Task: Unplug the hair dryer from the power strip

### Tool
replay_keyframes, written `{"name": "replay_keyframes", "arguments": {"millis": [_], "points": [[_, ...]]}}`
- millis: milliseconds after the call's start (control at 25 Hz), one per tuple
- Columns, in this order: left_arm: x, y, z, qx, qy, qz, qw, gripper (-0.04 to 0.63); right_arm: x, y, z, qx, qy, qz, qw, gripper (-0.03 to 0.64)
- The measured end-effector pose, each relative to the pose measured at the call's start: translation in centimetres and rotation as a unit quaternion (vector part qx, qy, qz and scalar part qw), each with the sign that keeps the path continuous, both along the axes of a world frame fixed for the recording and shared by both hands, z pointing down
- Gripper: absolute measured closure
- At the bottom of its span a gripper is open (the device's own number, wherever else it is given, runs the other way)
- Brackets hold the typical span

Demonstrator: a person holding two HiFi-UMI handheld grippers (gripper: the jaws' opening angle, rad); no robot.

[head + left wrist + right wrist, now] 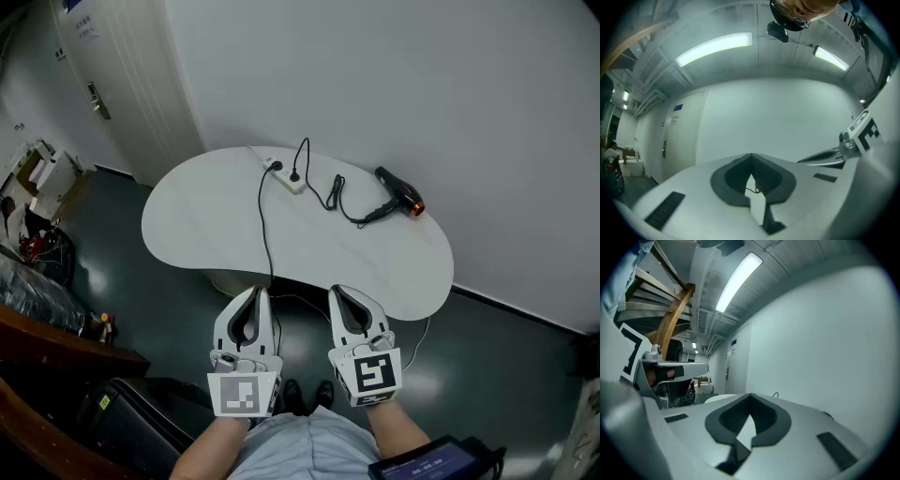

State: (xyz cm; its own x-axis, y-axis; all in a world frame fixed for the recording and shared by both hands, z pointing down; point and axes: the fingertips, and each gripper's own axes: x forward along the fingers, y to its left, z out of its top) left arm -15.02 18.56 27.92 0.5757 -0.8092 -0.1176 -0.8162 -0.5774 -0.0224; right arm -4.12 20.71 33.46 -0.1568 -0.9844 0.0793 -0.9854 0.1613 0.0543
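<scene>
Both grippers are hovering side by side short of the table point(206, 225), the left gripper point(256, 292) and right gripper point(337, 292) each pinched closed on nothing, probably because no reach is being made yet. Well beyond them, the hair dryer point(401, 192) is lying near the wall, barrel running diagonally, black end aiming up-left, orange end down-right. Its plug point(295, 174) is standing in the power strip point(286, 178).
</scene>
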Motion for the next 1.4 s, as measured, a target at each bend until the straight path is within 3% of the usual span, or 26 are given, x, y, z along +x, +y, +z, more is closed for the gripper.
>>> {"name": "replay_keyframes", "arguments": {"millis": [240, 1000, 1400], "points": [[0.3, -0.3, 0.3, 0.035, -0.043, 0.005, 0.9985, 0.597, 0.7, -0.2, 0.2, -0.002, -0.005, -0.001, 1.000, 0.617], [4.1, -0.8, 1.0, 0.025, -0.035, -0.035, 0.9985, 0.597, 4.9, -2.1, 0.3, -0.004, -0.014, -0.042, 0.999, 0.615], [5.5, -5.9, 2.2, 0.015, -0.031, -0.040, 0.9986, 0.597, 6.4, -6.9, 1.8, -0.020, -0.009, -0.047, 0.999, 0.615]]}}
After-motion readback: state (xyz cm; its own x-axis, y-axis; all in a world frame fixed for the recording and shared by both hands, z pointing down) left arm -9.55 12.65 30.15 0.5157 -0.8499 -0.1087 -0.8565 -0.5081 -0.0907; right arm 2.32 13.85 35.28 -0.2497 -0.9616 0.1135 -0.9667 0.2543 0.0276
